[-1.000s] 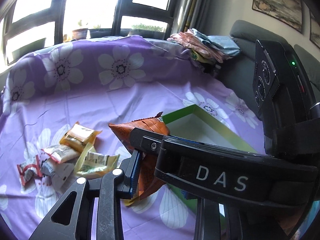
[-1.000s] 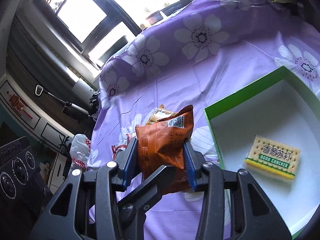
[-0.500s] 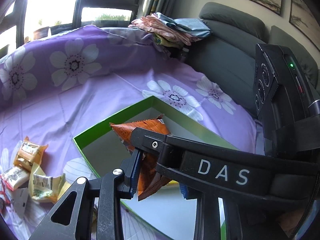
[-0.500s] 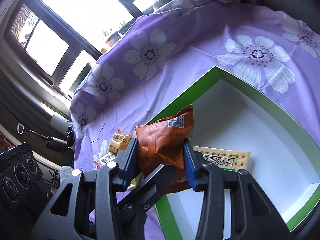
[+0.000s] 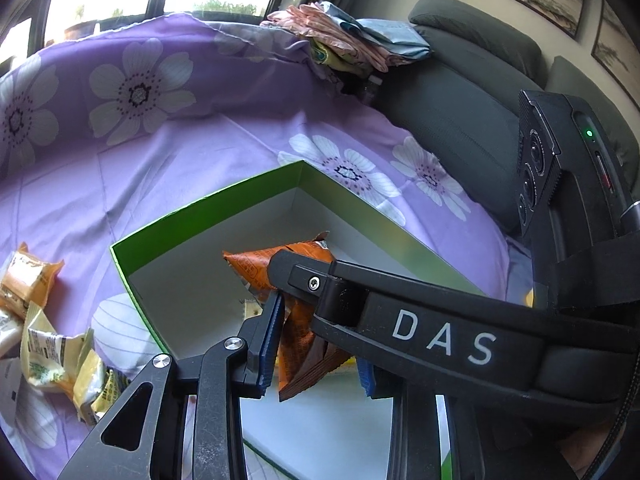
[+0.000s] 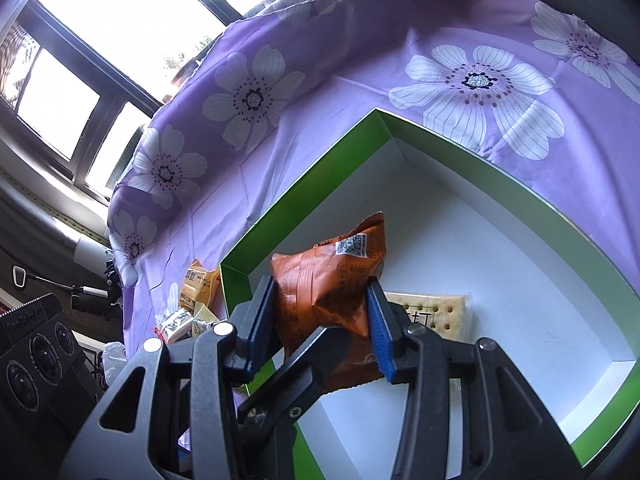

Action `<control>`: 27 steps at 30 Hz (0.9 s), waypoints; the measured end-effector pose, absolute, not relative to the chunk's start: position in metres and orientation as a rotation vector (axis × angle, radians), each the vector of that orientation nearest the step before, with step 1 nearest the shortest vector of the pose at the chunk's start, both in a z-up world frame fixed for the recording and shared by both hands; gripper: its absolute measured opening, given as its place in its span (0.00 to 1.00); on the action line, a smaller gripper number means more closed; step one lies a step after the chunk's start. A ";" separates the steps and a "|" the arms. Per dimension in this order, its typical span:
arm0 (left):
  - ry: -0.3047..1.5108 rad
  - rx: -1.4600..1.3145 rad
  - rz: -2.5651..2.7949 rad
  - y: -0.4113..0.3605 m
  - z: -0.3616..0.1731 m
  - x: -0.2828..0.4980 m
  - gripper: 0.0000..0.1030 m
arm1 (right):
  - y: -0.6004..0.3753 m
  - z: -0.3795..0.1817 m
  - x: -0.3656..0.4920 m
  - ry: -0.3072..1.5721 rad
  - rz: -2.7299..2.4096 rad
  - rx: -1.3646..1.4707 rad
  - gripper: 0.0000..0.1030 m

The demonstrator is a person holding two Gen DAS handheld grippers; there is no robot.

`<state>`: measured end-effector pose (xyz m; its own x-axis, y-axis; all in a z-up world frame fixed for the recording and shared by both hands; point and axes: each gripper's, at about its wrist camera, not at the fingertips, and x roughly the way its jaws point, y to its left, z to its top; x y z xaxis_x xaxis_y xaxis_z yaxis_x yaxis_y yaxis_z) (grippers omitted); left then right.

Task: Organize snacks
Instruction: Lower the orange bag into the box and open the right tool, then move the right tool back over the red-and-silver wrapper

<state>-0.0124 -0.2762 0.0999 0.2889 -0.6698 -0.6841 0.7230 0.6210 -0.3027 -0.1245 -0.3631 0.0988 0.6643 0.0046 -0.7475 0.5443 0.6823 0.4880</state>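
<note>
An orange snack bag (image 6: 328, 292) is held over the open green box (image 6: 304, 184) with a white inside. My right gripper (image 6: 322, 320) is shut on the orange bag. In the left wrist view the same bag (image 5: 296, 320) sits between my left gripper's (image 5: 316, 344) blue pads too, and the right gripper's black body crosses in front. A soda cracker packet (image 6: 436, 314) lies on the box floor just behind the bag. Several loose snack packets (image 5: 44, 344) lie on the purple cloth left of the box.
The purple flowered cloth (image 5: 168, 152) covers the surface. A grey sofa (image 5: 472, 92) with a pile of folded cloths (image 5: 348, 44) stands at the back right. Windows are behind. More snack packets show left of the box in the right wrist view (image 6: 196, 300).
Both grippers have carried the orange bag to the right, from above the cloth beside the snack pile to above the inside of the green box.
</note>
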 end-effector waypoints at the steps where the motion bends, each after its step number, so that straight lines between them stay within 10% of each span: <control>1: 0.870 0.067 -0.919 -0.274 0.101 -0.013 0.31 | -0.363 0.099 -0.123 0.799 -0.357 0.761 0.44; 8: 0.834 -0.021 -0.821 -0.226 0.121 -0.008 0.32 | -0.355 0.117 -0.127 0.739 -0.424 0.652 0.61; 19: 0.806 -0.135 -0.466 -0.085 0.134 -0.005 0.71 | -0.322 0.138 -0.117 0.687 -0.367 0.541 0.82; 27: 0.835 -0.238 -0.132 0.034 0.102 0.004 0.74 | -0.278 0.136 -0.093 0.734 -0.259 0.456 0.89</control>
